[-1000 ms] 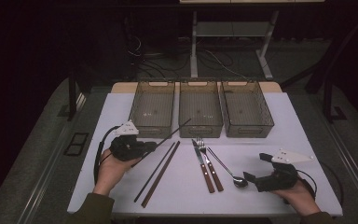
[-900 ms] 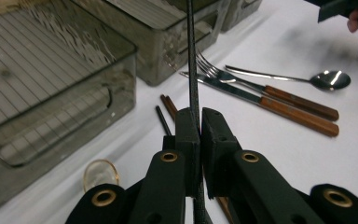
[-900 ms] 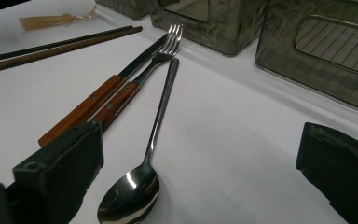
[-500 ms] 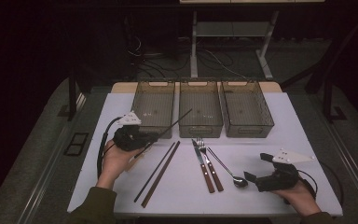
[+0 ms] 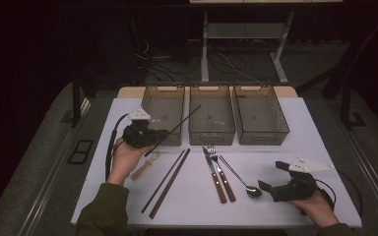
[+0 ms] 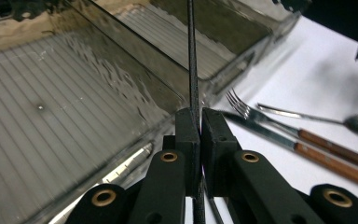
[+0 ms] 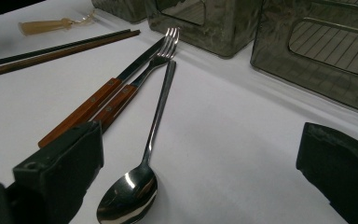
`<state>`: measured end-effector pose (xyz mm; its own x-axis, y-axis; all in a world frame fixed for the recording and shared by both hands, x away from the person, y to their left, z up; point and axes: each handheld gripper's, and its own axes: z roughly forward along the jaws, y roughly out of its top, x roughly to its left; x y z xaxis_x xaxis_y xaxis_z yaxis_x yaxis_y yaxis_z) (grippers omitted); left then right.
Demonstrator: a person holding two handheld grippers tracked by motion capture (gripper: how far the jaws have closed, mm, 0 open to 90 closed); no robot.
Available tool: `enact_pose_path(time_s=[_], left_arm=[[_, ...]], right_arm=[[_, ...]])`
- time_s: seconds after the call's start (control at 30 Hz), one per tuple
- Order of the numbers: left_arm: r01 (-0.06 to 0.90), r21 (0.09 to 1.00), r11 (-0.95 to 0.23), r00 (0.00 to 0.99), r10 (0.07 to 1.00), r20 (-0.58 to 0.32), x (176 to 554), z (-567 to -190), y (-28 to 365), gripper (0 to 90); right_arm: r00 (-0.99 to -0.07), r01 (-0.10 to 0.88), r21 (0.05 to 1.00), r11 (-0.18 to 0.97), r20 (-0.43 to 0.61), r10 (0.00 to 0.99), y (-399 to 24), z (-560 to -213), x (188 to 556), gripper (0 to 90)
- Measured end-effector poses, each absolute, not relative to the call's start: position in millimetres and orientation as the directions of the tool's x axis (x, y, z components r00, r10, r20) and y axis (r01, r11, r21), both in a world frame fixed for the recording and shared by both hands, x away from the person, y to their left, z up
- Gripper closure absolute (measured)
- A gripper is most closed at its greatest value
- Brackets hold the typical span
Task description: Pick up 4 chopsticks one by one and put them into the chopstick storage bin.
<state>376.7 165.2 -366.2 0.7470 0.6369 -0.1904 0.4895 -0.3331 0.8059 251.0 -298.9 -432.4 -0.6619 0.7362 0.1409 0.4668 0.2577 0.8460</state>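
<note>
Over at the left side of the white table (image 5: 285, 147), your left gripper (image 5: 163, 133) is clamped tight on a thin black chopstick (image 5: 179, 125), lifted off the surface and angled up over the left bin (image 5: 163, 103) toward the middle bin (image 5: 211, 115). Near you, two more chopsticks (image 5: 167, 181) lie side by side, with a knife (image 5: 214, 173), fork (image 5: 222, 172) and spoon (image 5: 241, 179) just to their right. Your right gripper (image 5: 268, 191) rests on the table at the near right, jaws spread wide and holding nothing, the spoon's bowl just beside its tips.
</note>
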Motion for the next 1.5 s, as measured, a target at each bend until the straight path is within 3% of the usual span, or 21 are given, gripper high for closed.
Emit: enact_pose_path(time_s=[0.93,1.5], left_arm=[[0.434,0.821,-0.372,0.729,0.68,-0.078,438,-338,152,85.3],[0.543,0.759,-0.358,0.611,0.789,-0.066,468,-364,175,85.3]], right_arm=[[-0.653,0.468,0.851,0.238,0.152,0.742,-301,-431,250,0.8],[-0.653,0.468,0.853,0.231,0.157,0.741,-302,-430,249,0.8]])
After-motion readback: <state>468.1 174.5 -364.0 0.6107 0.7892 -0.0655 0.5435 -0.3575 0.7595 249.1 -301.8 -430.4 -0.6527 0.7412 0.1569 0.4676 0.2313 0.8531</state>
